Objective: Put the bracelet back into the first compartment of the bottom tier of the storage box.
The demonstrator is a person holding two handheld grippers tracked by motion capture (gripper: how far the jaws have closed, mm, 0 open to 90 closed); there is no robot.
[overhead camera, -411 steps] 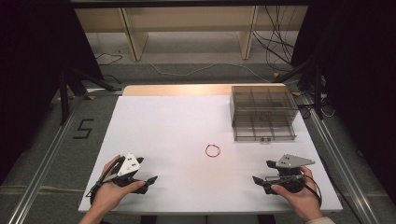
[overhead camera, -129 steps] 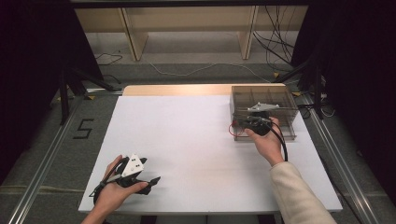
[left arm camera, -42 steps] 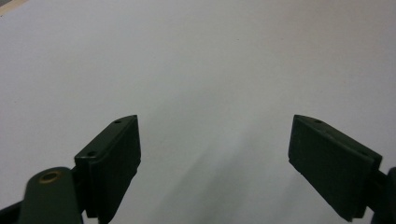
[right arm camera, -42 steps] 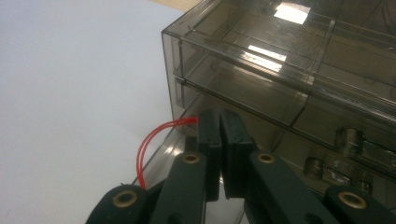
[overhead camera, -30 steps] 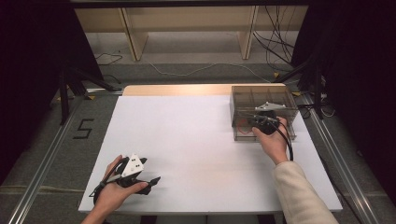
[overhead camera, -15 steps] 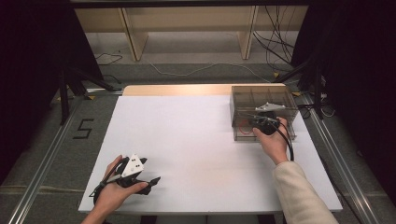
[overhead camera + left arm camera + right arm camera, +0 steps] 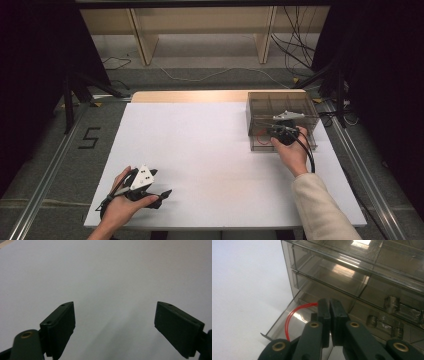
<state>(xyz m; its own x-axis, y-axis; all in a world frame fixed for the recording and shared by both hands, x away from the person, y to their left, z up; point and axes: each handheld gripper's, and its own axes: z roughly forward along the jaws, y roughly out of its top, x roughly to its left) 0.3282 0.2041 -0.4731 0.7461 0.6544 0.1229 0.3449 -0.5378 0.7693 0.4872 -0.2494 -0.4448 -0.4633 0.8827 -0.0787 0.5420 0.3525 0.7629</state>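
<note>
Right gripper (image 7: 329,302) clamped on a red rubber band (image 7: 291,317), jaws pressed together with the loop bulging out to one side over the pulled-out bottom drawer (image 7: 277,327) of a smoky clear drawer cabinet (image 7: 280,107). Held there, by the look of it, to drop the band into that open tray rather than onto the table; pinched on a short stretch of the loop, so most of it hangs free above the drawer floor. Seen from the high view at the cabinet's front face, right gripper (image 7: 276,131) pointed forward and down into the drawer, right hand (image 7: 290,150) wrapped behind it, sleeve running back toward the near right edge. Left gripper (image 7: 115,317) spread wide with nothing between the jaws but bare white table (image 7: 210,150); parked, apparently, out of the way while the other one works. In the high view, resting low at the near left of the table, left hand (image 7: 120,207) curled round it, jaws aimed toward the table's middle. Well apart from the cabinet and the band.
</note>
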